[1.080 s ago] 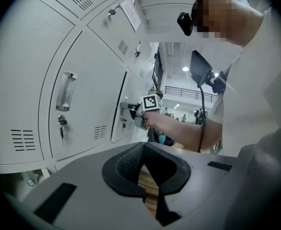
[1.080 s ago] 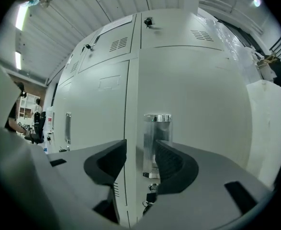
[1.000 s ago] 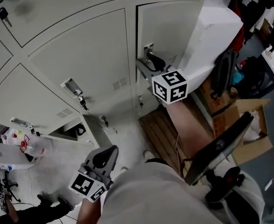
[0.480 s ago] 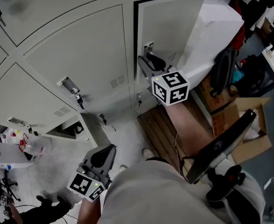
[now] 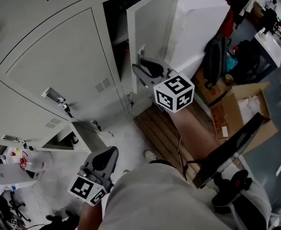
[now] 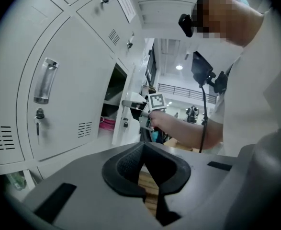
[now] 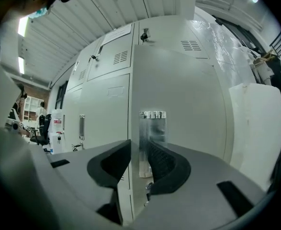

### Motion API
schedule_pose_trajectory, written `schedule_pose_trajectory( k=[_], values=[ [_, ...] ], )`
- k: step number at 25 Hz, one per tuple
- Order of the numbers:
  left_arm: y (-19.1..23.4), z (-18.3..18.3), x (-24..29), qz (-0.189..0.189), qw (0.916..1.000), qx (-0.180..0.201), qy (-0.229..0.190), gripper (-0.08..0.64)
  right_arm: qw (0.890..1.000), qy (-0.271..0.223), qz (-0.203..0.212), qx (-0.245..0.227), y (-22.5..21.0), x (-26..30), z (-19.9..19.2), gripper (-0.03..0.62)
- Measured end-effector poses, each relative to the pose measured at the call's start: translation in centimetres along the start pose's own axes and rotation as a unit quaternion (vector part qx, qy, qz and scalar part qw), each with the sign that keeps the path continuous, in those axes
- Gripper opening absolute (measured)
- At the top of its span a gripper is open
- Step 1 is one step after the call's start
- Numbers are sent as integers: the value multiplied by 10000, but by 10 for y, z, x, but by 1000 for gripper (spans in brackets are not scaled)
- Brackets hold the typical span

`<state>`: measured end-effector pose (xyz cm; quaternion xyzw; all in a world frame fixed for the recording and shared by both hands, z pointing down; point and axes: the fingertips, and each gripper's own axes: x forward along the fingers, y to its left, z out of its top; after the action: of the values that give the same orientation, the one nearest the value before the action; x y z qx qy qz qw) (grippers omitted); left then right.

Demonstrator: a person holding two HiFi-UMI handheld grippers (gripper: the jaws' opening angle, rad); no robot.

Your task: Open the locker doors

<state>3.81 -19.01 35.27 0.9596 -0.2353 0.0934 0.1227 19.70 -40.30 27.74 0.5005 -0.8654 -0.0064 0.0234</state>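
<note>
Presently, by item:
1. Locker door (image 5: pixel 150 28), upper right of bank: ajar, left edge swung out, dark gap beside it. Pink obj. (image 6: pixel 107 123) inside.
2. Right claw (image 7: pixel 139 150): held level, clenched on the door's metal handle (image 7: pixel 152 123) at the door edge. Jaws have just been closing, handle betw. them.
3. Left claw (image 6: pixel 143 145): low, near person's body, tips together, nothing betw. them, well apart from lockers.
4. Neighbour door (image 5: pixel 59 56), to left: closed, key (image 5: pixel 65 110) hanging at lock.
5. Lower compartment (image 5: pixel 66 137): open.
6. White block (image 5: pixel 197 23): just beside ajar door, hinge side.
7. Black bag (image 5: pixel 216 56): against the block's front.
8. Wooden slats (image 5: pixel 162 131): on floor below door, at person's feet.
9. Cardboard box (image 5: pixel 248 104): open-topped, right of slats.
</note>
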Motion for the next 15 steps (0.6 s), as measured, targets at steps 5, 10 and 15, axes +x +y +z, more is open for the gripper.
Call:
schedule_pose_trajectory(
  k=[5,10,15],
  values=[
    [-14,3,16,-273,9995,121,99,11,9999,-24,131,74,-4,-25,-3,106],
    [-24,9,34,-512,9983,229,152,11,9998,-25,110,144,-11,-49,-4,106],
    [-34,10,54,-793,9960,317,255,11,9998,9,6,195,-22,-76,-7,106]
  ],
)
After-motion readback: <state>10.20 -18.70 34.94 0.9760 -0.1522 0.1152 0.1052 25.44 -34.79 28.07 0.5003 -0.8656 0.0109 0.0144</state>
